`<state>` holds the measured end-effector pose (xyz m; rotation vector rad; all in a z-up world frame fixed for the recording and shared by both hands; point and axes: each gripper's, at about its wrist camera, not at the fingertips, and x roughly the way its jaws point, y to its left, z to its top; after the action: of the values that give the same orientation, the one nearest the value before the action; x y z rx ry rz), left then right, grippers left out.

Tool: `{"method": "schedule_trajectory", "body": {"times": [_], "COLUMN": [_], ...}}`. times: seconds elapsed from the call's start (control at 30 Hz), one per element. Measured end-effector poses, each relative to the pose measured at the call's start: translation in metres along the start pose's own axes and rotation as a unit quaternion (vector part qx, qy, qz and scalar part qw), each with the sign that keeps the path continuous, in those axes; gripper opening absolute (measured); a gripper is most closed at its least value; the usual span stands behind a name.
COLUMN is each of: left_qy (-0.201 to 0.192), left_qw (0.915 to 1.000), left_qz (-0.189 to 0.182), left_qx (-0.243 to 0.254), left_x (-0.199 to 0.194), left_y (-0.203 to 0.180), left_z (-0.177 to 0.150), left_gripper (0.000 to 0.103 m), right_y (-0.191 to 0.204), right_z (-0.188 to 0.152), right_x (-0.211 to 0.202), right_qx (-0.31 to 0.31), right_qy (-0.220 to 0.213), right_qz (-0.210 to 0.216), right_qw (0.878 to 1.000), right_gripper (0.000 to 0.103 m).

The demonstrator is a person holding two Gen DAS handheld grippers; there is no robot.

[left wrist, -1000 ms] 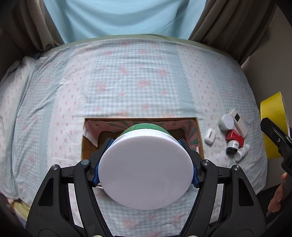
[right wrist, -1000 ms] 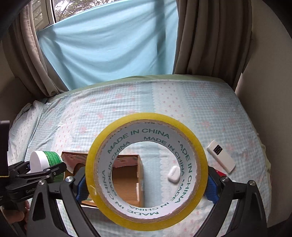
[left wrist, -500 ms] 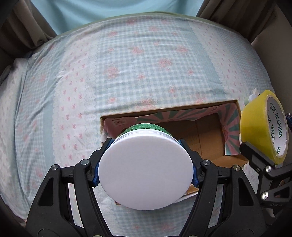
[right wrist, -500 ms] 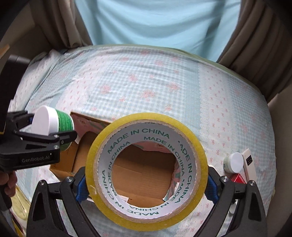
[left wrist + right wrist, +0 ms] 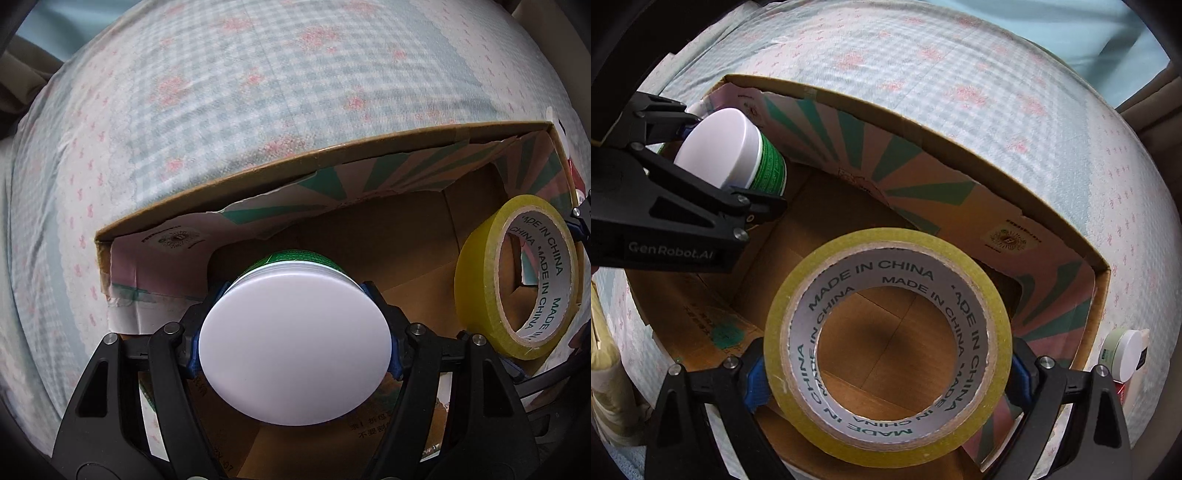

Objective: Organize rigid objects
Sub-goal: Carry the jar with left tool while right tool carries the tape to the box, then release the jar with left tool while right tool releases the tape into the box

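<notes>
My left gripper (image 5: 293, 363) is shut on a green jar with a white lid (image 5: 295, 354), held lid-up inside the left end of the open cardboard box (image 5: 280, 166). The same jar (image 5: 738, 147) shows at the upper left of the right wrist view, clamped by the left gripper (image 5: 713, 177). My right gripper (image 5: 886, 373) is shut on a yellow tape roll (image 5: 993, 310), its blue pads pressing both sides, over the box floor (image 5: 894, 343). In the left wrist view that tape roll (image 5: 476, 284) hangs inside the box's right end.
The box (image 5: 1100, 269) lies on a bed with a checked floral sheet (image 5: 221, 92). Outside its right wall stand a small white-lidded jar (image 5: 1123, 356) and other small items, partly hidden. A folded cloth (image 5: 609, 369) sits at the bed's left edge.
Both grippers have come down toward the box with their loads. The jar and the tape roll now hang within the box walls, which fill much more of both views.
</notes>
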<state>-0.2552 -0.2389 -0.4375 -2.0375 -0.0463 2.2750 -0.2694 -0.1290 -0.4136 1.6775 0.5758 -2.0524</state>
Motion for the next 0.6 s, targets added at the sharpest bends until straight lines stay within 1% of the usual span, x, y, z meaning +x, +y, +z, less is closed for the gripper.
{"method": "schedule_trajectory", "body": {"times": [0.07, 0.17, 0.27, 0.3, 0.33, 0.37, 0.4, 0.43, 0.5, 0.53, 0.57, 0.6], "left_qy": [0.0, -0.007, -0.021, -0.027, -0.035, -0.042, -0.045, -0.046, -0.042, -0.04, -0.039, -0.038], "left_qw": [1.0, 0.9999, 0.9994, 0.9991, 0.9988, 0.9985, 0.9983, 0.9982, 0.9982, 0.9984, 0.9986, 0.9987], "left_qz": [0.001, 0.003, 0.013, 0.011, 0.001, -0.005, -0.001, 0.005, 0.01, 0.008, 0.005, 0.005], "left_qx": [0.006, 0.01, 0.024, 0.029, 0.033, 0.035, 0.036, 0.039, 0.041, 0.039, 0.035, 0.032], "left_x": [0.002, 0.002, -0.007, -0.011, -0.017, -0.022, -0.027, -0.03, -0.031, -0.032, -0.032, -0.032], "left_y": [-0.002, -0.005, -0.011, -0.013, -0.014, -0.015, -0.014, -0.014, -0.013, -0.012, -0.011, -0.01], "left_z": [0.0, 0.003, 0.008, 0.008, 0.009, 0.009, 0.01, 0.01, 0.009, 0.007, 0.004, 0.002], "left_gripper": [0.068, 0.068, 0.069, 0.081, 0.103, 0.103, 0.103, 0.103, 0.103, 0.103, 0.103, 0.103], "right_y": [-0.001, -0.005, -0.006, -0.006, -0.007, -0.008, -0.01, -0.011, -0.012, -0.012, -0.012, -0.012], "right_z": [0.0, 0.002, 0.004, 0.005, 0.005, 0.004, 0.002, -0.001, -0.004, -0.004, -0.004, -0.004], "right_x": [0.001, 0.003, 0.001, 0.002, 0.004, 0.01, 0.013, 0.013, 0.006, 0.003, -0.002, -0.008], "right_qx": [0.001, 0.009, 0.004, 0.003, 0.006, 0.01, 0.015, 0.021, 0.02, 0.018, 0.019, 0.022], "right_qy": [0.001, 0.0, -0.012, -0.009, 0.002, 0.027, 0.041, 0.037, 0.022, 0.023, 0.017, 0.009], "right_qz": [0.001, 0.015, 0.019, 0.025, 0.036, 0.052, 0.062, 0.068, 0.063, 0.055, 0.036, 0.026], "right_qw": [1.0, 1.0, 1.0, 1.0, 0.999, 0.998, 0.997, 0.997, 0.998, 0.998, 0.999, 0.999], "right_gripper": [0.096, 0.096, 0.096, 0.096, 0.097, 0.097, 0.103, 0.103, 0.103, 0.103, 0.103, 0.103]}}
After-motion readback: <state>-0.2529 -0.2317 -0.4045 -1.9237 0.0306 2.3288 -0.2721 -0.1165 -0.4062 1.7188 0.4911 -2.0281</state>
